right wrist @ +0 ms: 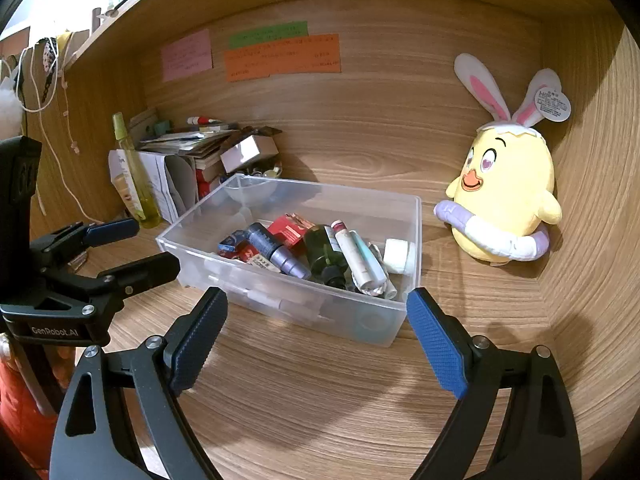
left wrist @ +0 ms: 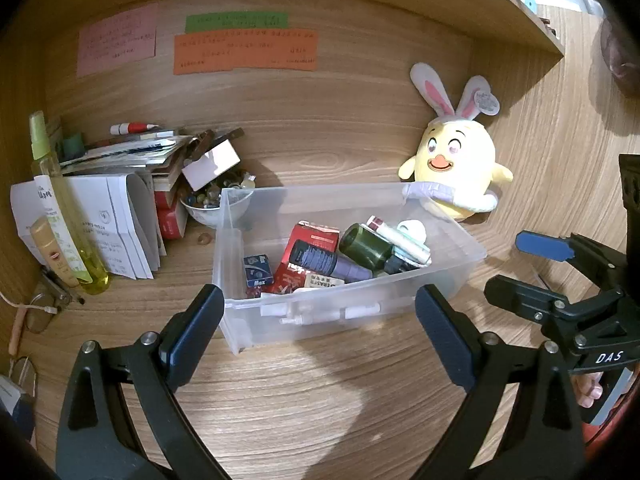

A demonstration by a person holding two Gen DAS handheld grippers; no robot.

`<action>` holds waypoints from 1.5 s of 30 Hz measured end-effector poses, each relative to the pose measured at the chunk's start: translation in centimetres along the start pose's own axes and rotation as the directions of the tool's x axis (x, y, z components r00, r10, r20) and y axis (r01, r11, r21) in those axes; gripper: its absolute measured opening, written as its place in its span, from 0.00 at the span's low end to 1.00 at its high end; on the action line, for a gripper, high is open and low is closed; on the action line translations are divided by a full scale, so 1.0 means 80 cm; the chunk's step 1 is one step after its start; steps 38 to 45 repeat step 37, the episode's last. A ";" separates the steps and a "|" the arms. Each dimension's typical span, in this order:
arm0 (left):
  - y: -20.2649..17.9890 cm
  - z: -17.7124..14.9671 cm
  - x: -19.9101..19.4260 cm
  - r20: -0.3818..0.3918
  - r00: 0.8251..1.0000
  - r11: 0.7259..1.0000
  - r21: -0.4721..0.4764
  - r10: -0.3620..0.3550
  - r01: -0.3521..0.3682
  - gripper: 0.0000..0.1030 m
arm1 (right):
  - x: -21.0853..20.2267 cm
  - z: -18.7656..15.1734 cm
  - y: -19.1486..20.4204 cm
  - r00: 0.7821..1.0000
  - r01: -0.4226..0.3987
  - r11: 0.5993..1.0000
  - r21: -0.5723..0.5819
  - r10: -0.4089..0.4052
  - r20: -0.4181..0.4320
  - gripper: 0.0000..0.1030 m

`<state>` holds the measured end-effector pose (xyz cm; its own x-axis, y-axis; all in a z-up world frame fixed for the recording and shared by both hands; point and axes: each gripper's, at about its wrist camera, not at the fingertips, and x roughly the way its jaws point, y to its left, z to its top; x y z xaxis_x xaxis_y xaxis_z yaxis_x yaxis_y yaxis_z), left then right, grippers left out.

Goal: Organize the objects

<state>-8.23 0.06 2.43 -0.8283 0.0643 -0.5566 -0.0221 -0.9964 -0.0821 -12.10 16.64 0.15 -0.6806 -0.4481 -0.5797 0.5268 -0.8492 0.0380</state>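
Both grippers are just hanging over the wooden worktop (right wrist: 320, 400) with nothing in them. The left gripper (left wrist: 320, 312) has its fingers spread wide, and the right gripper (right wrist: 316, 316) is the same. The clear plastic bin (right wrist: 414, 240) sits right in front of them, near their tips but not touched, stuffed with bottles, tubes and a red box (right wrist: 290, 230). A yellow chick plush (right wrist: 508, 200) stands just beside it on the right, and a messy pile of papers (left wrist: 120, 216) on the left.

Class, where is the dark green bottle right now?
In both wrist views the dark green bottle lies inside the clear plastic bin, right of centre, between the purple-capped tube and the white tubes.
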 end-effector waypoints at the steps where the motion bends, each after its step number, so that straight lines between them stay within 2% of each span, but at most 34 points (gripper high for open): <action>1: 0.000 0.000 0.000 0.000 1.000 1.000 0.000 -0.001 0.001 0.95 | 0.000 0.000 0.000 1.000 -0.001 1.000 0.001 0.001 0.000 0.87; 15: 0.005 0.001 0.004 -0.001 1.000 1.000 -0.020 0.004 -0.004 0.95 | 0.003 -0.001 -0.005 1.000 -0.006 1.000 0.014 0.006 -0.009 0.87; 25: 0.001 -0.001 0.013 -0.039 0.999 0.999 -0.021 -0.027 0.027 0.95 | 0.010 -0.002 -0.010 1.000 -0.015 0.999 0.029 0.015 -0.018 0.87; 31: -0.004 -0.002 0.011 -0.010 1.000 1.000 -0.003 -0.008 0.008 0.95 | 0.015 -0.003 -0.014 0.999 -0.020 0.999 0.035 0.021 -0.029 0.87; 45: 0.001 -0.001 0.014 -0.027 1.000 1.000 -0.021 -0.016 0.015 0.95 | 0.021 -0.004 -0.016 0.999 -0.024 0.999 0.041 0.026 -0.039 0.87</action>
